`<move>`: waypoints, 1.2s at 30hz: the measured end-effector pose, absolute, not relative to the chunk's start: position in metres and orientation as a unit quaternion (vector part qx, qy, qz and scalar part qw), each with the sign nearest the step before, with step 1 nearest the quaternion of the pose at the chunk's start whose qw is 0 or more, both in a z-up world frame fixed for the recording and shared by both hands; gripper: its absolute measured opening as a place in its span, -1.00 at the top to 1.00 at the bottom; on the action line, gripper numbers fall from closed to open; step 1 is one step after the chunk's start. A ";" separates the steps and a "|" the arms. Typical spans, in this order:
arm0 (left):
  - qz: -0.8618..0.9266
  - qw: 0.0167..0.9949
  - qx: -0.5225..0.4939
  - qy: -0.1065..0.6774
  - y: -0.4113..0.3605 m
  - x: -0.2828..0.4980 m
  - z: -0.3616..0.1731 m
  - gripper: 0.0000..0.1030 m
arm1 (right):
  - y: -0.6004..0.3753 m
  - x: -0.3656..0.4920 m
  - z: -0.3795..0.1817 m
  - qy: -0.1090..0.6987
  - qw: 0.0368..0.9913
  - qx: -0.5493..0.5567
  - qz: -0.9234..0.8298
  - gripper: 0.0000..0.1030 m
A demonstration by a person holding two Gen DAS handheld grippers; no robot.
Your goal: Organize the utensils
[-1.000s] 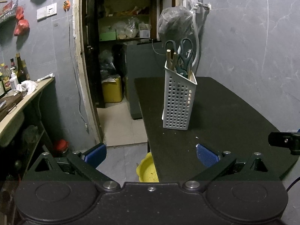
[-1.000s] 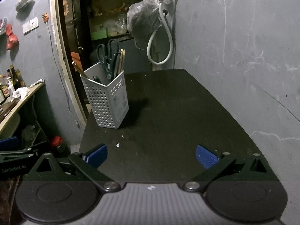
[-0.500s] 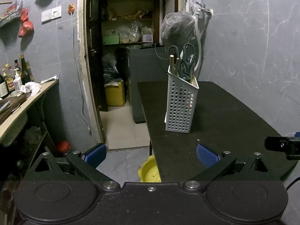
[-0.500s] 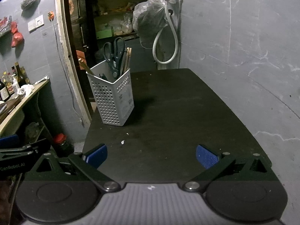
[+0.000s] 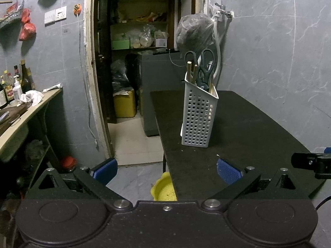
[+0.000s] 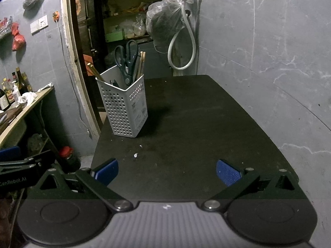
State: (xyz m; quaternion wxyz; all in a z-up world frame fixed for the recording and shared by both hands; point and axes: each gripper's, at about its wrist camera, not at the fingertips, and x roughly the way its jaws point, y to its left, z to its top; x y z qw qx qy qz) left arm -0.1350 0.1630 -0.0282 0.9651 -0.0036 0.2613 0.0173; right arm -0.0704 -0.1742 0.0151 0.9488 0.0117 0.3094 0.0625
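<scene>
left gripper (image 5: 167, 170) wide, empty | right gripper (image 6: 167, 171) wide, empty | basket (image 6: 124, 105) near table (image 6: 206, 124) edge, top-heavy with scissors (image 6: 126, 60) | risk: a nudge tips it off

L gripper (image 5: 167, 170): fingers wide apart, empty | R gripper (image 6: 167, 171): same, prob. level w/ L

Your scissors' (image 6: 126, 61) blades hidden inside the basket (image 6: 124, 105), chopstick (image 5: 191, 72) lower ends hidden too, right gripper (image 5: 312, 163) cut off at the left view's edge, shelf bottles' (image 5: 12, 86) labels too small to read.
</scene>
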 end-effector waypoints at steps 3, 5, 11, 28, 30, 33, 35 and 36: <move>0.018 0.965 -0.004 0.261 0.163 -0.135 -0.028 -0.99 | -0.173 -0.070 0.015 0.311 0.949 0.012 0.061 -1.00; 0.017 0.965 -0.004 0.262 0.163 -0.135 -0.028 -0.99 | -0.173 -0.070 0.015 0.311 0.948 0.012 0.061 -1.00; 0.016 0.965 -0.005 0.263 0.163 -0.135 -0.029 -0.99 | -0.173 -0.069 0.015 0.311 0.948 0.012 0.061 -1.00; 0.014 0.964 -0.007 0.264 0.164 -0.132 -0.030 -0.99 | -0.172 -0.068 0.014 0.311 0.949 0.010 0.060 -1.00; 0.013 0.964 -0.007 0.264 0.165 -0.131 -0.031 -0.99 | -0.172 -0.068 0.014 0.311 0.949 0.010 0.059 -1.00; 0.012 0.965 -0.008 0.263 0.166 -0.129 -0.032 -0.99 | -0.173 -0.067 0.014 0.311 0.949 0.011 0.057 -1.00; 0.012 0.965 -0.007 0.264 0.165 -0.129 -0.033 -0.99 | -0.174 -0.065 0.013 0.311 0.949 0.011 0.056 -1.00; 0.012 0.965 -0.008 0.264 0.166 -0.129 -0.032 -0.99 | -0.174 -0.065 0.013 0.311 0.949 0.011 0.056 -1.00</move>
